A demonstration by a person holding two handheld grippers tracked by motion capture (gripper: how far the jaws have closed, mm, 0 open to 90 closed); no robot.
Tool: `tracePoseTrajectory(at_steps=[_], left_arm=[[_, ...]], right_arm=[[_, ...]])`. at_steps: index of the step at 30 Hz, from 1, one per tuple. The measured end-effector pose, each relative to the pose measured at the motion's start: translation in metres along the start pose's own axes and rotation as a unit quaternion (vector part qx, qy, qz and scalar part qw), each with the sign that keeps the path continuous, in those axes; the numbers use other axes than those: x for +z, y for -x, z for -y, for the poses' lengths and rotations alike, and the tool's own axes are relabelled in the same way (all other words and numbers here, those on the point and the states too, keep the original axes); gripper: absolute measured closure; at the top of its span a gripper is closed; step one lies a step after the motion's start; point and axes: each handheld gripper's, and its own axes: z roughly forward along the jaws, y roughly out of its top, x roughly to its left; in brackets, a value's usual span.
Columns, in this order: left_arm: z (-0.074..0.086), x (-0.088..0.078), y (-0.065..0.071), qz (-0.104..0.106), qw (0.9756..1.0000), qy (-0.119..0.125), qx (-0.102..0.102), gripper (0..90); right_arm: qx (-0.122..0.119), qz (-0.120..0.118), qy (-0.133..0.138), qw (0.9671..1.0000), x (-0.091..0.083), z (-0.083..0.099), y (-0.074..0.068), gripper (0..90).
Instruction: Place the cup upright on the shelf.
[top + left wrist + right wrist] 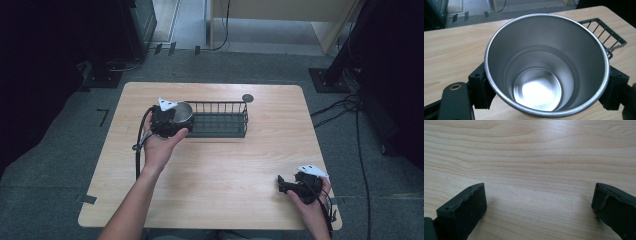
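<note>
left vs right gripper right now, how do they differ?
The left gripper has its jaws clamped on a steel cup; the right gripper has its jaws wide apart with nothing between them. The left is held up by the wire rack; the right sits low near the table edge. Both are black and hand-held.

The left hand (159, 145) reaches forward, forearm stretched up the high view, its left gripper (170, 120) clamped on a load. The right hand (312, 200) rests near the table edge, its right gripper (290, 186) jaws wide apart (nothing between them).
</note>
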Motion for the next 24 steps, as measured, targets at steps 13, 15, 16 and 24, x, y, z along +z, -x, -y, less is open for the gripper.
tracePoseTrajectory(at_steps=[13,15,16,24], left_arm=[[-0.027,0.022,0.005,-0.004,0.9999,0.0,0.01,19.2],[-0.029,0.025,0.006,-0.005,0.9999,-0.001,0.01,19.2],[-0.032,0.03,0.006,-0.008,0.9999,-0.002,0.013,19.2],[-0.041,0.05,0.008,-0.017,0.9997,-0.006,0.017,19.2]], right_arm=[[0.0,0.0,0.0,1.0,0.0,0.0,0.0,0.0],[-0.001,0.0,0.0,1.0,0.0,0.0,0.0,0.0],[0.0,0.0,0.0,1.0,0.0,0.0,0.0,0.0],[0.0,0.0,0.0,1.0,0.0,0.0,0.0,0.0]])
